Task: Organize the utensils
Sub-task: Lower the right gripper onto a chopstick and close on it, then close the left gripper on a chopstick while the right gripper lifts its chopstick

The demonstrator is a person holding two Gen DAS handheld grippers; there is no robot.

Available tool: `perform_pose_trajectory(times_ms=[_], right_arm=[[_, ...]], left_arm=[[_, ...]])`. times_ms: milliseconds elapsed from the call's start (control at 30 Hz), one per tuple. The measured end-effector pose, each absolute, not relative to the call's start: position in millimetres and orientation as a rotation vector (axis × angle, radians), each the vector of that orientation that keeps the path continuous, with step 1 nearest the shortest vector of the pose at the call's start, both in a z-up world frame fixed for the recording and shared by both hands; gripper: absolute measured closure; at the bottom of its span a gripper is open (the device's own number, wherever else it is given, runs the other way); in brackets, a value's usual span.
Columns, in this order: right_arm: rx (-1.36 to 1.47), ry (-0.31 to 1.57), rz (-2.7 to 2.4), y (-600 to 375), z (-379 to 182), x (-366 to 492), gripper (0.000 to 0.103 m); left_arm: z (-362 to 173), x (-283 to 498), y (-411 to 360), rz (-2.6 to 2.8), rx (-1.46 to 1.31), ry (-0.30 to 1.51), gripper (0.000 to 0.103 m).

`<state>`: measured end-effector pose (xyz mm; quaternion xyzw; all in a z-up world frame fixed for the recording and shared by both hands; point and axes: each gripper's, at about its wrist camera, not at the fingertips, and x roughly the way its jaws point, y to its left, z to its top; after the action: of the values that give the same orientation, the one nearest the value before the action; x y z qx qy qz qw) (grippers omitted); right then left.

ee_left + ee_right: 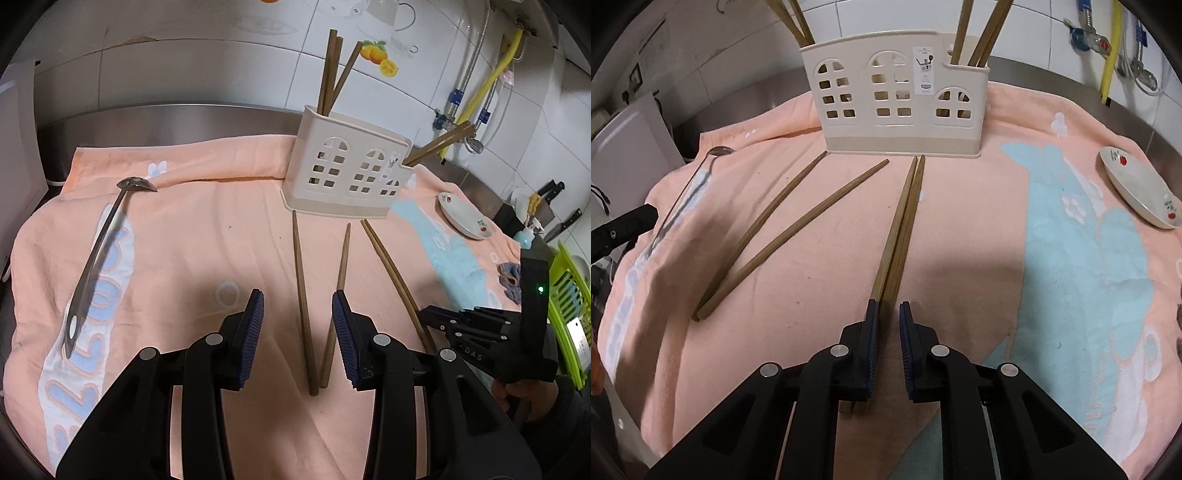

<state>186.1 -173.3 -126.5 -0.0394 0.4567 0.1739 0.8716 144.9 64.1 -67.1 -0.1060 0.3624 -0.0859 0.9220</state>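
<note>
Chopsticks: one pair [899, 229] lies on the towel [960, 236] btwn my right gripper [888, 314], fingers narrowly apart, not pinching; left gripper [297, 310] spread wide over a crossed pair [317, 306] w/ holder [343, 166] ahead.

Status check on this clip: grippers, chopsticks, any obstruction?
Left gripper open over V-crossed wooden chopsticks. Right gripper open, straddling paired wooden chopsticks on the towel. Cream plastic utensil holder ahead; path unobstructed.

Left claw [297, 317] gapes wide; right claw [888, 325] is narrowly parted, both angled downward
</note>
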Motion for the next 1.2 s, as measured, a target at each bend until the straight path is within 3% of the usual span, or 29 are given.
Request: perform_pose_trajectory(times_ms=[300, 1033, 1200], right_arm=[[0.056, 1.005, 0.370, -186.9, -128.1, 196.5, 0.092], [-0.039, 0.939, 0.358, -185.1, -129.7, 181.9, 0.096], [-0.054, 0.909, 0.348, -190.1, -122.8, 177.2, 0.096]], left_arm=[[-69.4, 146.4, 60.1, -0.188, -0.212, 0.753, 0.064], [-100.9, 164.5, 8.3, -0.319, -0.078, 0.849, 0.065], [-115.7, 180.4, 1.8, -0.310, -0.055, 0.890, 0.077]])
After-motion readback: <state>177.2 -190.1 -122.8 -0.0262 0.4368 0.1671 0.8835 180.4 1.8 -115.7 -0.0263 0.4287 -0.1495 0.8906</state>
